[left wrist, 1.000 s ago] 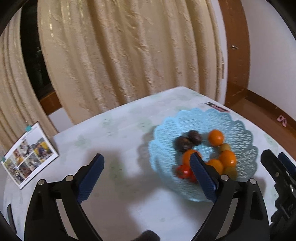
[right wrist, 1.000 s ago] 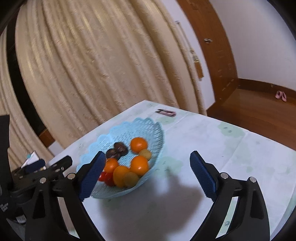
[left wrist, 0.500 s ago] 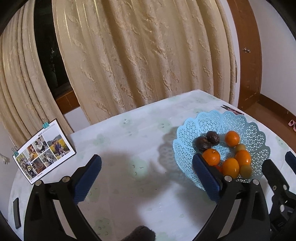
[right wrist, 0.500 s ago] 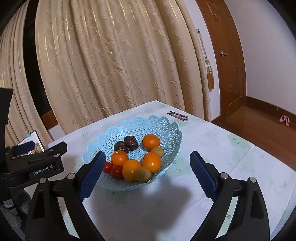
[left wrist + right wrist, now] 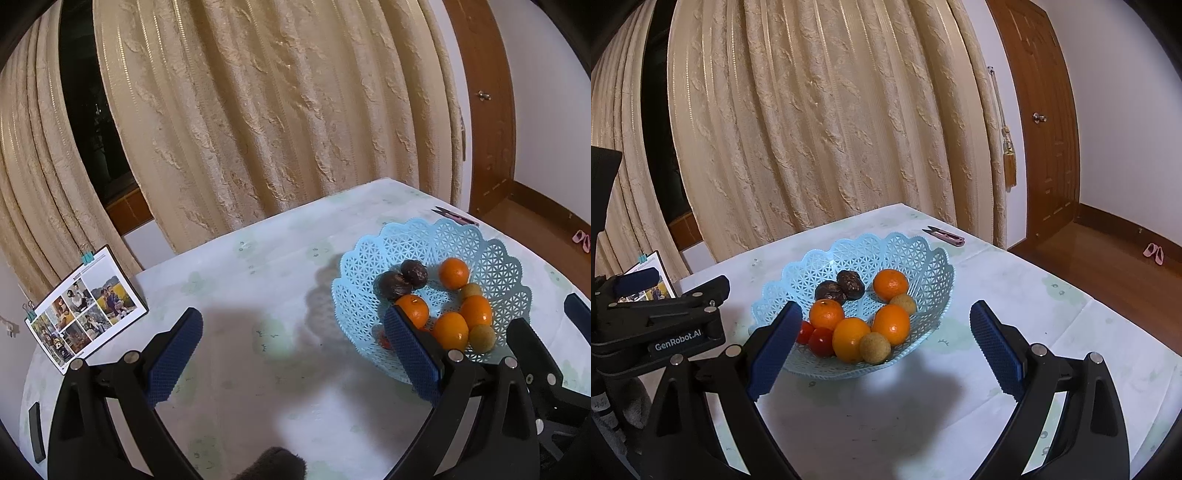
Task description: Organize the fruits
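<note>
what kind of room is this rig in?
Most likely a home living or dining room: long cream textured curtains behind a cloth-covered table, a brown wooden door, and a light blue lattice plastic fruit basket on the table.

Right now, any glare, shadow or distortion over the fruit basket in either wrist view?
Left wrist: fisheye bends the curtain; a soft shadow lies left of the blue basket; fruit sharp. Right wrist: dark lens corners, a bright patch on the tablecloth under the basket's near rim, small highlights on the oranges.
</note>
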`<state>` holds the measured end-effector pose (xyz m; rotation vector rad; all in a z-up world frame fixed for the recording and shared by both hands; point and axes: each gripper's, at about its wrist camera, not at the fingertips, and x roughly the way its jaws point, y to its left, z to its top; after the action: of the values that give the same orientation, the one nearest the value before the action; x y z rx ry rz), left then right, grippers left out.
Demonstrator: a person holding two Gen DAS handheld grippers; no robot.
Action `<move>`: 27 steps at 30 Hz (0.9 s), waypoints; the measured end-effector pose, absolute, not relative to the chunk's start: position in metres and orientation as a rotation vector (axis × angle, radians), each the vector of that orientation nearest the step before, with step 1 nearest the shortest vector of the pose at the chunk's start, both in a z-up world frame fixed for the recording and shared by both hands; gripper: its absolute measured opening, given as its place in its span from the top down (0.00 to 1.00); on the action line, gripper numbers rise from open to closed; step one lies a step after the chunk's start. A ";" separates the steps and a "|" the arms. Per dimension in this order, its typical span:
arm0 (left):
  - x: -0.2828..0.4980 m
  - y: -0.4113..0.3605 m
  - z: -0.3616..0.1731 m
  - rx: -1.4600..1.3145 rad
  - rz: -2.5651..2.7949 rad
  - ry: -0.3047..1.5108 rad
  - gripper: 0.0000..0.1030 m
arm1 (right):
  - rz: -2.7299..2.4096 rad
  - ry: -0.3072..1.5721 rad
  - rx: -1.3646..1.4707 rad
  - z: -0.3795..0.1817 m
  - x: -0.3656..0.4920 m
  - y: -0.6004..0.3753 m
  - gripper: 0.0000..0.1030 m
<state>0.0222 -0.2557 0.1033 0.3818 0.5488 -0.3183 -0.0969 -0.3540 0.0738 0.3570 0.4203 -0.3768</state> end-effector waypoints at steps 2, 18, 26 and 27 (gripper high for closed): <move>0.021 -0.258 0.103 0.387 -0.327 0.547 0.05 | -0.379 0.421 0.355 0.074 -0.097 -0.354 0.09; 0.017 -0.263 0.102 0.407 -0.339 0.539 0.05 | -0.398 0.423 0.356 0.074 -0.098 -0.357 0.09; 0.018 -0.264 0.102 0.408 -0.339 0.539 0.05 | -0.399 0.425 0.356 0.073 -0.099 -0.357 0.09; 0.018 -0.264 0.102 0.409 -0.340 0.539 0.05 | -0.398 0.424 0.355 0.073 -0.099 -0.357 0.09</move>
<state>0.0178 -0.2641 0.1023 0.4093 0.5394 -0.3396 -0.0986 -0.3571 0.0735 0.3550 0.4238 -0.3985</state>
